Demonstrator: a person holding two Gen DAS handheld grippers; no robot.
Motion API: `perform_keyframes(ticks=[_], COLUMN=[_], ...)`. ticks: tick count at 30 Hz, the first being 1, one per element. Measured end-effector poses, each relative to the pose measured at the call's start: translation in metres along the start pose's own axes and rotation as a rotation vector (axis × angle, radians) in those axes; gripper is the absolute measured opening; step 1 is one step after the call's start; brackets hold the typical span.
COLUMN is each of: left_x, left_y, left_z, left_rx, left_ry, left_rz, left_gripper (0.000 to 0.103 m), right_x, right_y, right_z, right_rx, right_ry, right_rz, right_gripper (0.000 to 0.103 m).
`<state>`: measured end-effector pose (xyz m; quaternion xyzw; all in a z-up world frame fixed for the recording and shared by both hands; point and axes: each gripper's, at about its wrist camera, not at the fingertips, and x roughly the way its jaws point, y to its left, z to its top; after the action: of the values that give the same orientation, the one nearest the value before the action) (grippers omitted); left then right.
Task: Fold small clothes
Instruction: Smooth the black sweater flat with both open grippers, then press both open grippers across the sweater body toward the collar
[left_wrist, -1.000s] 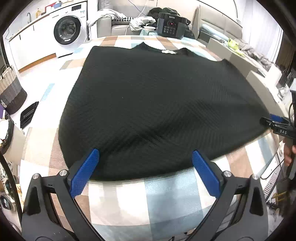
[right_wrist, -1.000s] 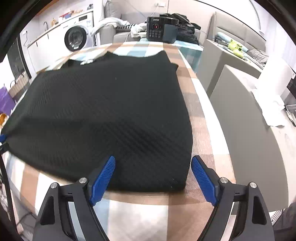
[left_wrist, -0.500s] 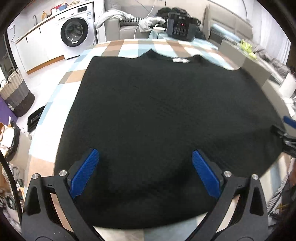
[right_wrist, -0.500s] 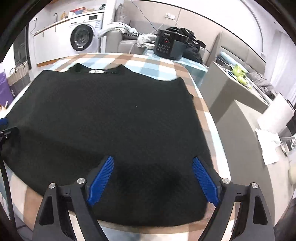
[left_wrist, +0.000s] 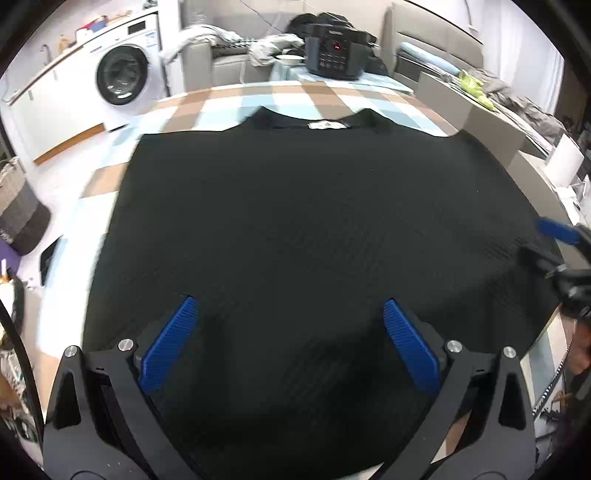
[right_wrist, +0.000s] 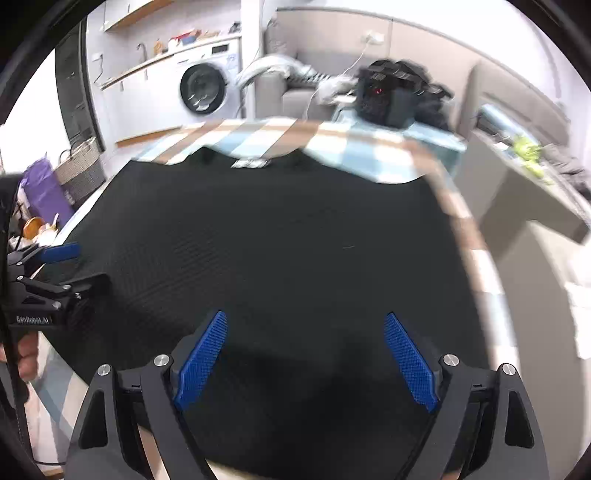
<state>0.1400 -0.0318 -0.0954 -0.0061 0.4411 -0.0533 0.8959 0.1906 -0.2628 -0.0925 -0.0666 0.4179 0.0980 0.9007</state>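
A black knit top (left_wrist: 295, 229) (right_wrist: 280, 251) lies spread flat on a checked tablecloth (left_wrist: 295, 96) (right_wrist: 258, 136), its neckline with a white label (left_wrist: 328, 125) at the far side. My left gripper (left_wrist: 290, 317) hovers open over the near hem, its blue pads wide apart with only flat cloth below. My right gripper (right_wrist: 304, 326) is open too, above the near right part of the top. The right gripper also shows at the right edge of the left wrist view, and the left gripper at the left edge of the right wrist view.
A dark appliance (left_wrist: 334, 61) (right_wrist: 386, 98) stands beyond the table's far edge, with a sofa and clothes behind it. A washing machine (left_wrist: 122, 79) (right_wrist: 203, 88) is at the back left. A woven basket (left_wrist: 18, 214) sits on the floor left; grey furniture (right_wrist: 524, 192) runs along the right.
Both grippers have moved forward from the table's near edge to over the top's hem area; the top now fills the lower part of both views. The jaws stayed wide.
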Motion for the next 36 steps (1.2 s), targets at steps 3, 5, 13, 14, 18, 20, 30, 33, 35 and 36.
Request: perform_keyframes(ticks=[3, 5, 13, 14, 18, 20, 30, 33, 35, 36], left_x=[0.016, 0.018, 0.010, 0.009, 0.006, 0.004, 0.038, 0.038, 0.034, 0.031], left_y=[0.000, 0.005, 0.040, 0.040, 0.048, 0.054, 0.040, 0.050, 0.059, 0.061], left_z=[0.005, 0.005, -0.002, -0.002, 0.003, 0.009, 0.038, 0.036, 0.031, 0.029], left_rx=[-0.008, -0.016, -0.046, -0.038, -0.068, -0.098, -0.055, -0.070, -0.076, -0.068], left_ry=[0.049, 0.042, 0.014, 0.016, 0.021, 0.010, 0.056, 0.053, 0.037, 0.026], left_rz=[-0.010, -0.032, -0.014, 0.014, 0.032, 0.002, -0.009, 0.021, 0.000, -0.001], left_gripper=[0.101, 0.101, 0.101, 0.101, 0.101, 0.101, 0.101, 0.101, 0.101, 0.101], right_x=[0.024, 0.031, 0.019, 0.017, 0.007, 0.000, 0.048, 0.046, 0.041, 0.040], right_y=[0.006, 0.007, -0.045, -0.047, -0.059, -0.062, -0.029, -0.043, -0.059, -0.065], right_z=[0.003, 0.001, -0.020, -0.022, -0.024, -0.020, 0.023, 0.021, 0.017, 0.016], right_rx=[-0.010, -0.033, 0.015, 0.009, 0.040, 0.065, 0.014, 0.037, 0.067, 0.066], right_ry=[0.044, 0.048, 0.052, 0.057, 0.074, 0.064, 0.083, 0.078, 0.070, 0.080], right_rz=[0.026, -0.001, -0.039, -0.066, -0.134, -0.146, -0.066, -0.063, -0.095, -0.148], right_gripper=[0.089, 0.089, 0.090, 0.090, 0.090, 0.090, 0.090, 0.091, 0.091, 0.091])
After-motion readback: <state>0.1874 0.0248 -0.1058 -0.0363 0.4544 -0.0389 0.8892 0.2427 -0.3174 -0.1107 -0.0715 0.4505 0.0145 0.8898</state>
